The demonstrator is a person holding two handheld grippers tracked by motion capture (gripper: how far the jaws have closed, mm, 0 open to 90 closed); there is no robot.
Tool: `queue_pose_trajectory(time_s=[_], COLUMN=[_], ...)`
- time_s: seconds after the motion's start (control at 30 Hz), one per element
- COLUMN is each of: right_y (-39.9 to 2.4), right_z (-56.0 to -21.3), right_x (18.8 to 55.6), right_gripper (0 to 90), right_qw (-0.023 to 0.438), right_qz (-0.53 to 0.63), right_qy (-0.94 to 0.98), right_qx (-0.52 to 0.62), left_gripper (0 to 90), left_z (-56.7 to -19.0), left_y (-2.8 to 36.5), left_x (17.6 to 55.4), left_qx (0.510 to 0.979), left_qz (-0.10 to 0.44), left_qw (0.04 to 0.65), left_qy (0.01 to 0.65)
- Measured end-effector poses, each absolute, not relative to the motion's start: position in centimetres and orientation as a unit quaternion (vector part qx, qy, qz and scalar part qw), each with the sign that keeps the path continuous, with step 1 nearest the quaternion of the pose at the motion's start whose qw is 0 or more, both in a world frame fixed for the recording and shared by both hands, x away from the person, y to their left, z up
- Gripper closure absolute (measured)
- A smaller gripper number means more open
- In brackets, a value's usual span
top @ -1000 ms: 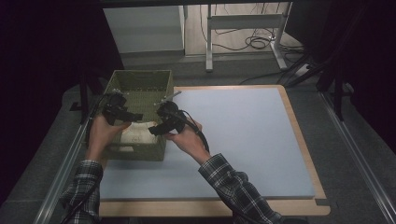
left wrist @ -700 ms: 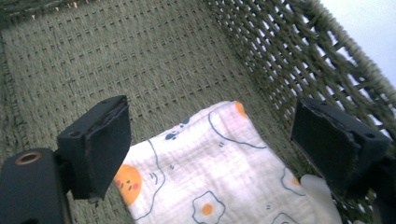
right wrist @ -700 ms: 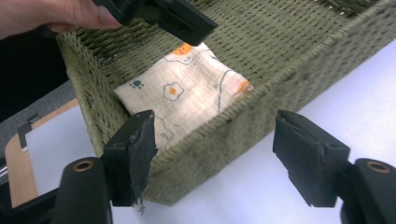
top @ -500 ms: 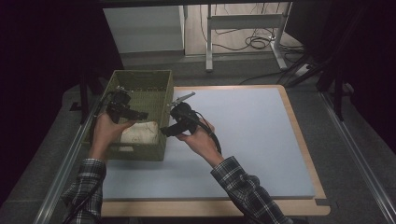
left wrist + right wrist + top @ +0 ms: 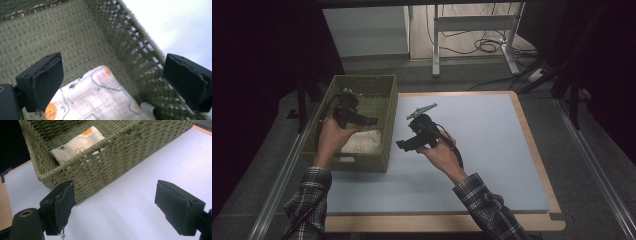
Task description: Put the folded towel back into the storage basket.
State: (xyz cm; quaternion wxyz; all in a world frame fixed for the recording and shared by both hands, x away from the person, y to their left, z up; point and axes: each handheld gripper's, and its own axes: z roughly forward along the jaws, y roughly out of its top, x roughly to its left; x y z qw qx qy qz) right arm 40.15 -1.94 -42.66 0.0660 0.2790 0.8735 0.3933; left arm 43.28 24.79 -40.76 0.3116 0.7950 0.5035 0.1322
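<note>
Woven green basket (image 5: 384,117), folded printed cloth (image 5: 97,97) inside — I am backing both just-opened, empty grippers, left gripper (image 5: 371,120) and right gripper (image 5: 403,145), off gently, lifting clear of the rim.

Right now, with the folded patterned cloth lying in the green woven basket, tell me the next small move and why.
Probably lift the left gripper up and clear of the green woven basket. The folded white cloth with orange and blue prints lies on the basket floor, and that gripper's jaws, which have just been opening, stand wide with nothing between them. The right gripper is already outside, open over the pale blue mat.
</note>
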Motion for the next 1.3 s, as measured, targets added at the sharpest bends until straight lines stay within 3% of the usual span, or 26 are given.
queue_pose_trajectory(time_s=[0.93, 1.3], right_y=[-12.5, -18.0], right_z=[-44.7, -46.1], right_x=[37.6, 35.9], right_gripper=[7.7, 4.0], right_qw=[0.098, 0.109], right_qz=[0.379, 0.370], right_qy=[0.876, 0.874], right_qx=[0.281, 0.296], left_gripper=[2.6, 2.1], left_z=[-39.7, -41.3], left_y=[14.8, 10.5], left_x=[42.3, 40.3], left_qx=[0.840, 0.854], left_qz=[0.119, 0.095], left_qw=[0.327, 0.351], left_qy=[0.417, 0.373])
